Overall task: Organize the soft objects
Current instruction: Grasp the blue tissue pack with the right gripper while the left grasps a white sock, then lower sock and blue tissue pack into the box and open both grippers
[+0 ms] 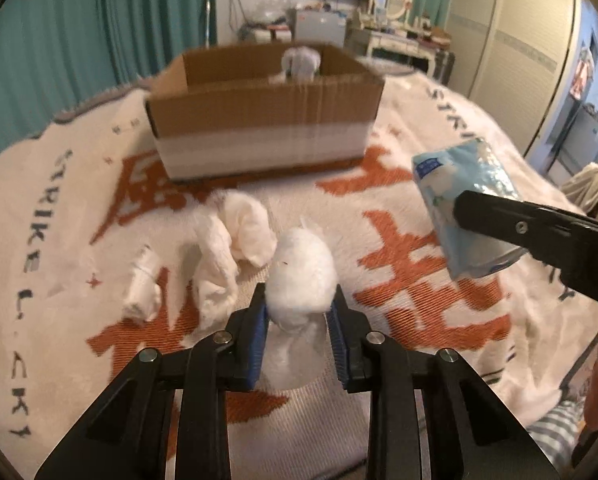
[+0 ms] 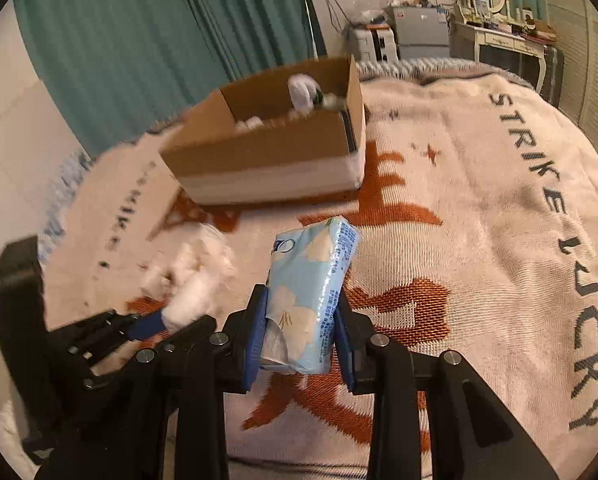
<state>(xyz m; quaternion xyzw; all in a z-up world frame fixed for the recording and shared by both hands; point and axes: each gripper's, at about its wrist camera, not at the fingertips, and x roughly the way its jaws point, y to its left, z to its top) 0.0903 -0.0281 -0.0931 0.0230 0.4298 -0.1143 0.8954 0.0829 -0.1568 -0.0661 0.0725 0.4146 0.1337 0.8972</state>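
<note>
My left gripper is shut on a white cotton wad and holds it above the bed blanket. My right gripper is shut on a light blue tissue pack, which also shows in the left wrist view at the right. Loose white cotton pieces lie on the blanket left of my left gripper. An open cardboard box stands further back with white soft things inside; it also shows in the right wrist view.
The white blanket with orange characters and "STRIKE LUCKY" lettering covers the bed. Teal curtains hang behind at the left. A dresser with a mirror and wardrobes stand at the far right.
</note>
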